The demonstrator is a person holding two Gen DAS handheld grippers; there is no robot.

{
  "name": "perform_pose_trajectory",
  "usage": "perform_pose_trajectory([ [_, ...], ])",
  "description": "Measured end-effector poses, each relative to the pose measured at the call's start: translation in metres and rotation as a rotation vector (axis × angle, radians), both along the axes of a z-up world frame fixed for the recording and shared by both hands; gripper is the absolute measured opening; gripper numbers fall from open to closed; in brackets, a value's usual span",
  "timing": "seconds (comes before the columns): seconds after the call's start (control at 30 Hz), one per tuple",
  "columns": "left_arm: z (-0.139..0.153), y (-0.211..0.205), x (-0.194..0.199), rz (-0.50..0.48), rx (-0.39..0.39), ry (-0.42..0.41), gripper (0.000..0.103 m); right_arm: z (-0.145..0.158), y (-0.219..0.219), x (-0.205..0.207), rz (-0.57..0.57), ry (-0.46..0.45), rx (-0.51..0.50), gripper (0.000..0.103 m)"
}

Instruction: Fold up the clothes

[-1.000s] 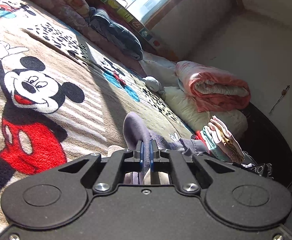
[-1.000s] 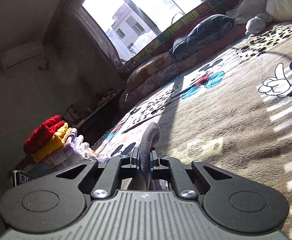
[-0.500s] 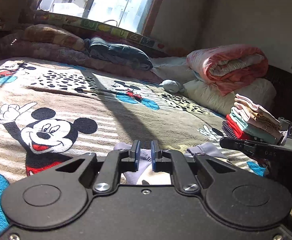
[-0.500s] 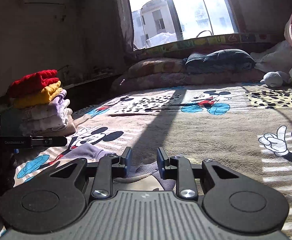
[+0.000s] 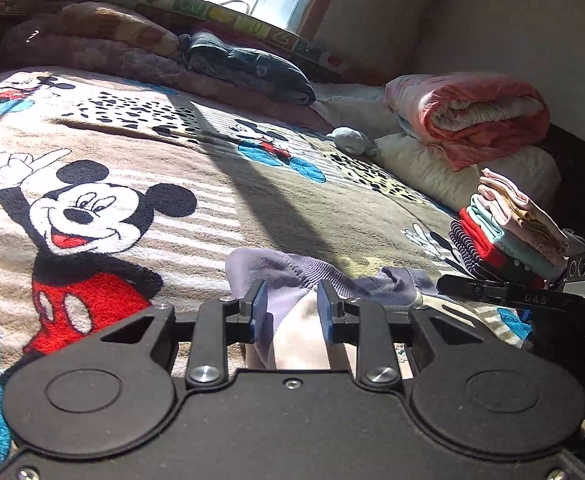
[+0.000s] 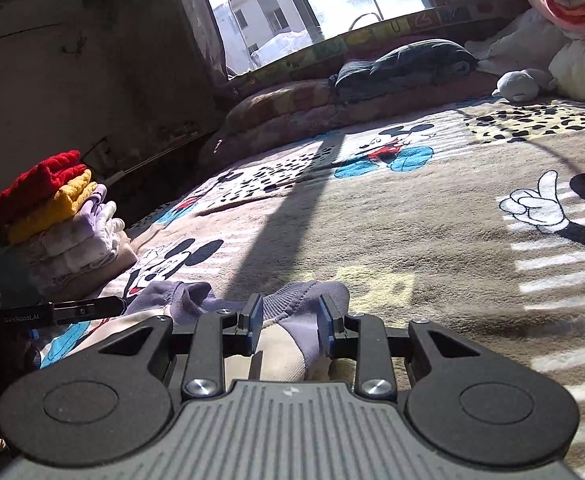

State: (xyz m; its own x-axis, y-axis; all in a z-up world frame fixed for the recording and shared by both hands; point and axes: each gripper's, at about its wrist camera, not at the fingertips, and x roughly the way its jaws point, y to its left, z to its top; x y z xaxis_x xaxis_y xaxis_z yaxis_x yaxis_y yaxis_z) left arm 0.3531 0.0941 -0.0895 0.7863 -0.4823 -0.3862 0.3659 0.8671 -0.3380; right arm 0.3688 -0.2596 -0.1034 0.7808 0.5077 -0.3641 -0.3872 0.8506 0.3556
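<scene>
Fleecy blanket [image 5: 220,200], ribbed grey garment [image 5: 288,276]

A grey-purple and cream garment [image 5: 292,280] lies crumpled on the bed just ahead of the left tool [image 5: 291,309], its ribbed grey edge bunched up and the cream part running between the spread fingers. Seen from the right tool [image 6: 291,318], the same garment [image 6: 292,300] lies the same way, ribbed cuff forward, cream panel between the parted fingers.
</scene>
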Motion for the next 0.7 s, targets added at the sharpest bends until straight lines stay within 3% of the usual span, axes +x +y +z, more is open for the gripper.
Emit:
perform_pose_trajectory([
  [0.1,0.011,-0.003,-0.023,-0.052,0.06,-0.052,0.024,0.017,0.008,-0.038,0.042,-0.075,-0.092,0.032],
  [0.27,0.007,-0.006,-0.058,-0.129,0.102,-0.045,0.025,0.022,0.024,-0.083,0.106,-0.119,-0.192,0.031],
  [0.5,-0.016,-0.019,-0.051,-0.144,0.179,0.026,0.028,-0.006,0.029,-0.065,0.1,0.031,-0.148,0.031],
  [0.6,-0.022,-0.018,-0.046,-0.153,0.174,0.048,0.028,-0.008,0.024,-0.059,0.097,0.056,-0.114,0.031],
  [0.7,-0.025,-0.008,-0.04,-0.164,0.105,0.08,0.03,-0.008,0.02,-0.061,0.085,0.051,-0.08,0.032],
])
